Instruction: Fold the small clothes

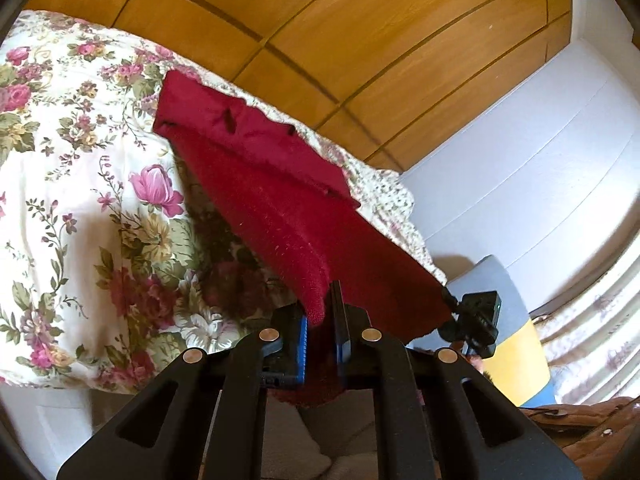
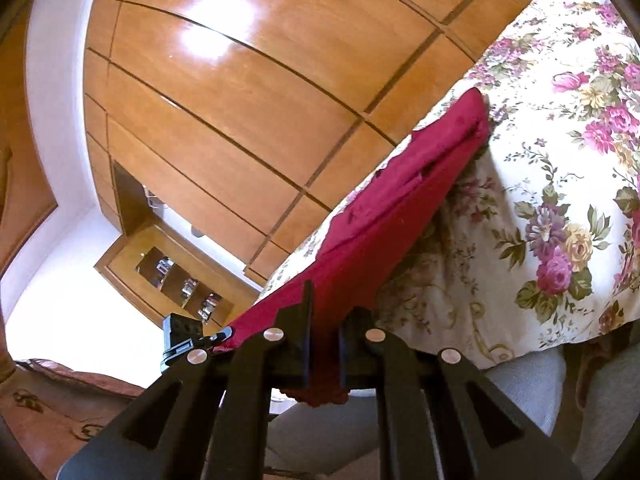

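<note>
A dark red garment (image 1: pixel 276 200) is stretched up off the floral bedspread (image 1: pixel 80 184); its far end still lies on the bed. My left gripper (image 1: pixel 322 320) is shut on the garment's near edge, cloth bunched between the blue pads. In the right wrist view the same red garment (image 2: pixel 392 216) runs from the bed down into my right gripper (image 2: pixel 324 328), which is shut on its other near corner. Cloth hangs below both pairs of fingers. The other gripper shows at each view's side: the right one (image 1: pixel 476 320), the left one (image 2: pixel 184 340).
Wooden wardrobe doors (image 1: pixel 320 32) stand behind the bed. A white wall (image 1: pixel 540 160) and a blue and yellow cushion (image 1: pixel 516 344) are at right. A wooden shelf unit (image 2: pixel 180 280) with small items is at left in the right wrist view. The bedspread (image 2: pixel 560 200) drapes over the bed edge.
</note>
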Motion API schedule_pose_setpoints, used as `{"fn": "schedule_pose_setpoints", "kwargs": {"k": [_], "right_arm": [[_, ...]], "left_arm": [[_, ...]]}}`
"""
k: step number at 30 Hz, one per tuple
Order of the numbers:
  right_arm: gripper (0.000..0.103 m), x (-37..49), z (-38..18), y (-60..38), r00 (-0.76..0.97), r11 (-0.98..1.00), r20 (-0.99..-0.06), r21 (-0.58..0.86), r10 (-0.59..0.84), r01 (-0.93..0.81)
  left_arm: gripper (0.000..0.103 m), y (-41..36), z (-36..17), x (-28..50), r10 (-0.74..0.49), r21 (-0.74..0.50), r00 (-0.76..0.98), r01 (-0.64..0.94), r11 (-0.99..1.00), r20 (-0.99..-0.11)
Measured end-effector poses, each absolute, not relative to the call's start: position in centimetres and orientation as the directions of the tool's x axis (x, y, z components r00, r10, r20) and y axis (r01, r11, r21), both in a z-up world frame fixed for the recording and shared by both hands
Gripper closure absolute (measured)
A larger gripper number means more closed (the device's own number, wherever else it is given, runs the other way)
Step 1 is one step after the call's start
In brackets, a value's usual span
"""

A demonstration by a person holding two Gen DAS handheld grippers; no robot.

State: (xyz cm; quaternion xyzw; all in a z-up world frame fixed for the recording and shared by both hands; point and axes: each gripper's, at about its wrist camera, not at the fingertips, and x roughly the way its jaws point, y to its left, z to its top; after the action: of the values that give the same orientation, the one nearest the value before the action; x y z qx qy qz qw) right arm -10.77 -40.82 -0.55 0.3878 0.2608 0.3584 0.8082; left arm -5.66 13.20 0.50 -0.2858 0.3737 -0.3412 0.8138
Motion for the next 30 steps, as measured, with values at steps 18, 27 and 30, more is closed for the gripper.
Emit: {"fn": "schedule_pose_setpoints", "kwargs": {"k": [18,27,30], "right_arm": [[0.094,-16.9,3.3,-42.0,0.485,0.230,0.107,0.779,0.868,-0.584],[0.091,-10.0,2.6,-44.6,0.605,0.254,0.046,0.880,0.795,-0.401],[0.091,-6.7,2.5,-44.9,0.620,0.250,0.030,0.899,0.784,-0.360]], "left_arm": [[0.095,18.7,2.7,-10.6,-0.928,-0.929,0.367,0.320,0.187,-0.060],[0.095,18.0,2.0,-1.7,-0.932,-0.936,0.345,0.279,0.215,-0.111],[0.095,18.2,1.5,1.9,-0.927,-0.946,0.360,0.248,0.207,-0.108]]}}
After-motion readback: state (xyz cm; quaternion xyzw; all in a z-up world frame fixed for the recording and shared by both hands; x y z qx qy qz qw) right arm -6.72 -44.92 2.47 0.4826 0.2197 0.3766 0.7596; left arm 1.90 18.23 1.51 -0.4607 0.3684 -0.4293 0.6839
